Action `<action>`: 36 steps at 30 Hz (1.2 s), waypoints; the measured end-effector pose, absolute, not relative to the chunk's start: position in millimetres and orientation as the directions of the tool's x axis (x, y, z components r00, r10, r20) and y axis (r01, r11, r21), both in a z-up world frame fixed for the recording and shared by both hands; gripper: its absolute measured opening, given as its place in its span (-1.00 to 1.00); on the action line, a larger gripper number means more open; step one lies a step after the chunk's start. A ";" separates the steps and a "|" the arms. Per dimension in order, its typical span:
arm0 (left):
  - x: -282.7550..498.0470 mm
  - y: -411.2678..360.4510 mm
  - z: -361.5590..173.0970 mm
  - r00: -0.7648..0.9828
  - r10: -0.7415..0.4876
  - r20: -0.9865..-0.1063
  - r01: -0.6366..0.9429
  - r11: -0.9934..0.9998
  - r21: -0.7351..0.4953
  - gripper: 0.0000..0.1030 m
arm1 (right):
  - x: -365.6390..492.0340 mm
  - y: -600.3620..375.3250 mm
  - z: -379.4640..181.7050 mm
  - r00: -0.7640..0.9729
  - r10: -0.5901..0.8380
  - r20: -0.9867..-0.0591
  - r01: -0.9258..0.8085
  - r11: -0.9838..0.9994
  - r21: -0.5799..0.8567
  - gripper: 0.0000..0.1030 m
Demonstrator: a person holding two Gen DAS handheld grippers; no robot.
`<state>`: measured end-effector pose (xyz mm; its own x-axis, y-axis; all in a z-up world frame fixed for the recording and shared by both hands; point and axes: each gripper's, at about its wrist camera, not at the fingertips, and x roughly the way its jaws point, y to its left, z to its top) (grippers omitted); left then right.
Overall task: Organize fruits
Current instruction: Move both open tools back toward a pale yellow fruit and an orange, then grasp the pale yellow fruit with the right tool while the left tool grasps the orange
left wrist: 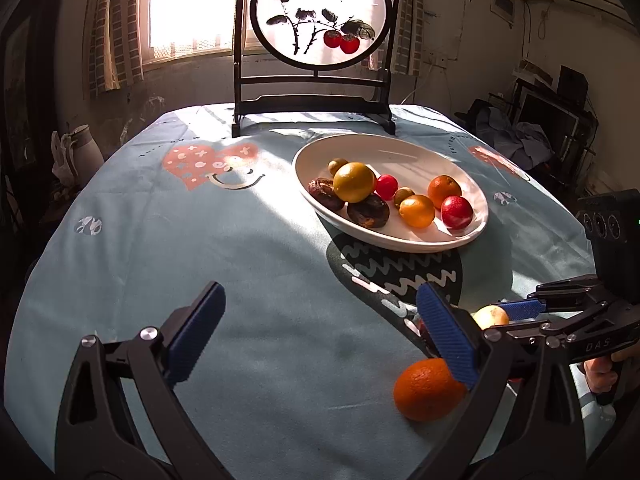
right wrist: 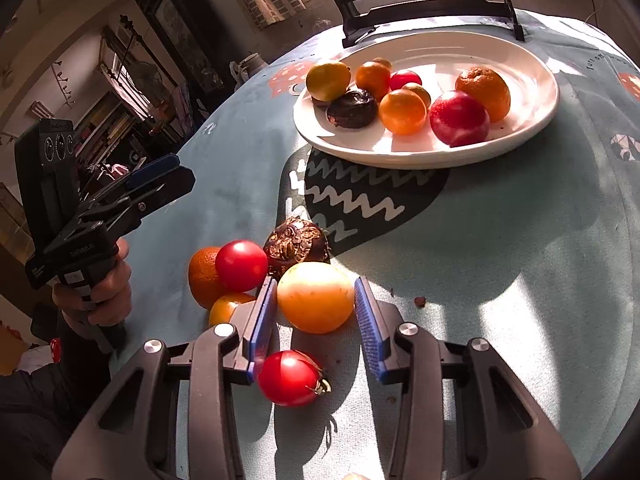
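Bench: round, under a pale blue cloth (left wrist: pixel 280 280) printed with hearts and a dark zigzag patch.
Plate: shallow white oval ceramic plate (right wrist: pixel 532 120) near the far side of the bench, in front of a dark wooden stand holding a round painted screen (left wrist: pixel 320 12).
Plate contents: large yellow-green citrus (left wrist: pixel 354 182), two dark brown wrinkled fruits, two small greenish fruits, a small red fruit, a small orange citrus (left wrist: pixel 417 211), a tangerine and a red plum (left wrist: pixel 457 212).
Loose fruit, near side of bench: pale yellow-orange round fruit (right wrist: pixel 316 297), dark brown scaly fruit (right wrist: pixel 298 246) touching it behind, round red tomato (right wrist: pixel 241 266), an orange (right wrist: pixel 202 278) behind that, a smaller orange fruit partly hidden by the pad, and a red tomato with a green stalk (right wrist: pixel 291 378) nearest the camera.
Right hand-held gripper (right wrist: pixel 316 310): blue pads either side of the pale yellow-orange fruit, left pad touching or nearly so, a sliver of gap at the right pad; no firm grip visible.
Left hand-held gripper (left wrist: pixel 320 332): jaws wide apart, nothing between them, above bare cloth; the orange lies just beside its right pad.
Person: a hand (right wrist: pixel 100 292) grips the left handle.
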<state>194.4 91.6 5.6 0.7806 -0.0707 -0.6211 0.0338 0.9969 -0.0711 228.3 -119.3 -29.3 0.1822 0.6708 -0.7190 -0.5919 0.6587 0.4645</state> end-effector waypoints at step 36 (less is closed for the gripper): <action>167.0 46.7 -32.6 0.530 -0.344 -0.775 0.485 0.873 -0.056 0.06 | 233.1 -142.9 -24.4 0.247 0.686 -0.685 -0.521 0.690 0.503 -0.23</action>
<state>167.0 46.7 -32.6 0.5299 -0.3437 -0.7753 0.4847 0.8729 -0.0557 233.1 -142.9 -24.4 0.2467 0.6856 -0.6849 -0.5206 0.6899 0.5030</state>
